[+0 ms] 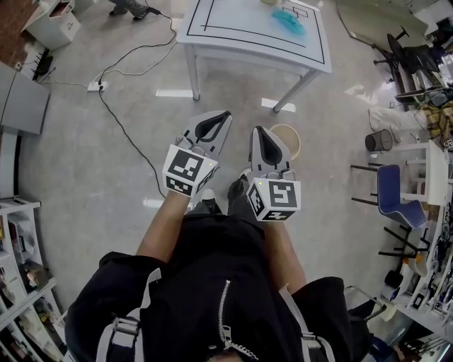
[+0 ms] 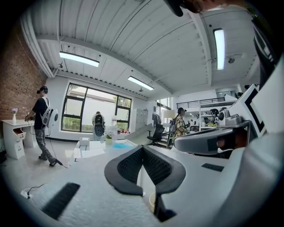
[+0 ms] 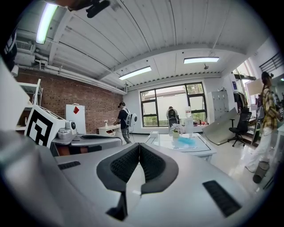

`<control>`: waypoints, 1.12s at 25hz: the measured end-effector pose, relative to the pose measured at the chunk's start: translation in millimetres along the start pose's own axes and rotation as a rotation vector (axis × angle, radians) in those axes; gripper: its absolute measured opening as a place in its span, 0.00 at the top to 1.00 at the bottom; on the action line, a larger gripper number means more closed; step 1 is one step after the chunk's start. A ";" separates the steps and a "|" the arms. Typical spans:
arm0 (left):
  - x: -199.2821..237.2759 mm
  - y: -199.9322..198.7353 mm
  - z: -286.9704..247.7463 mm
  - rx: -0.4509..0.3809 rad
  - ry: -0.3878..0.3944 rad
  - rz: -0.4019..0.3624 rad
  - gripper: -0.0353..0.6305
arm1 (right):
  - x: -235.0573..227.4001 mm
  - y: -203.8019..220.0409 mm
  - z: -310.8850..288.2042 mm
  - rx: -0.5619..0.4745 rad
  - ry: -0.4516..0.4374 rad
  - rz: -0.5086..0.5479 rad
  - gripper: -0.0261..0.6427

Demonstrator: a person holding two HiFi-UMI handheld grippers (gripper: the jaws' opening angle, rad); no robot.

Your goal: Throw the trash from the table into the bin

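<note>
A white table point(image 1: 212, 21) with black lines stands ahead of me. On it lies a crumpled blue piece of trash point(image 1: 289, 21), also seen far off in the right gripper view point(image 3: 186, 142) and the left gripper view point(image 2: 119, 144). A round cream bin point(image 1: 294, 141) stands on the floor short of the table, just right of my right gripper point(image 1: 257, 131). My left gripper point(image 1: 225, 115) is held beside it. Both point towards the table, well short of it. In each gripper view the jaws meet at the tips, left gripper point(image 2: 143, 148) and right gripper point(image 3: 140, 145), with nothing between them.
A black cable and a power strip point(image 1: 95, 86) lie on the floor at the left. A wire basket point(image 1: 379, 140), a blue chair point(image 1: 396, 194) and a white desk stand at the right; shelves line the left edge. Several people stand far off near the windows point(image 3: 123, 122).
</note>
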State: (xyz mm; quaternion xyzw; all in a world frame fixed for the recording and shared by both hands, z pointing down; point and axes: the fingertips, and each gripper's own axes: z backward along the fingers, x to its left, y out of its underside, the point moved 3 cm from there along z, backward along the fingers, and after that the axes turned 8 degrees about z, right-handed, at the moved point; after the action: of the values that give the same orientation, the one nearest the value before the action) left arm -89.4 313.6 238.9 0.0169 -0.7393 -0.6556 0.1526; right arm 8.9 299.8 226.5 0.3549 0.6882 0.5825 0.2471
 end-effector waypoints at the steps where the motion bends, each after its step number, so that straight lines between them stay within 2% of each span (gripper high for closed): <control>1: -1.2 -0.1 0.1 0.000 0.001 0.000 0.94 | -0.5 0.6 1.4 0.002 0.000 -0.002 0.95; 15: -15.3 9.3 -15.7 0.027 0.020 0.004 0.94 | -15.9 13.8 10.1 0.027 0.000 -0.026 0.95; 23: -15.7 13.9 -60.6 0.057 0.021 0.001 0.94 | -53.5 20.9 -12.2 0.038 -0.017 -0.041 0.95; 28: -5.3 10.4 -100.0 0.070 -0.008 0.002 0.94 | -89.1 17.2 -40.8 0.037 -0.048 -0.048 0.95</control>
State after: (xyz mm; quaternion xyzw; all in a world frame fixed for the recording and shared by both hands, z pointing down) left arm -57.8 219.8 257.3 0.0190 -0.7624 -0.6293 0.1497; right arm 37.3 206.2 244.9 0.3566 0.7012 0.5549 0.2706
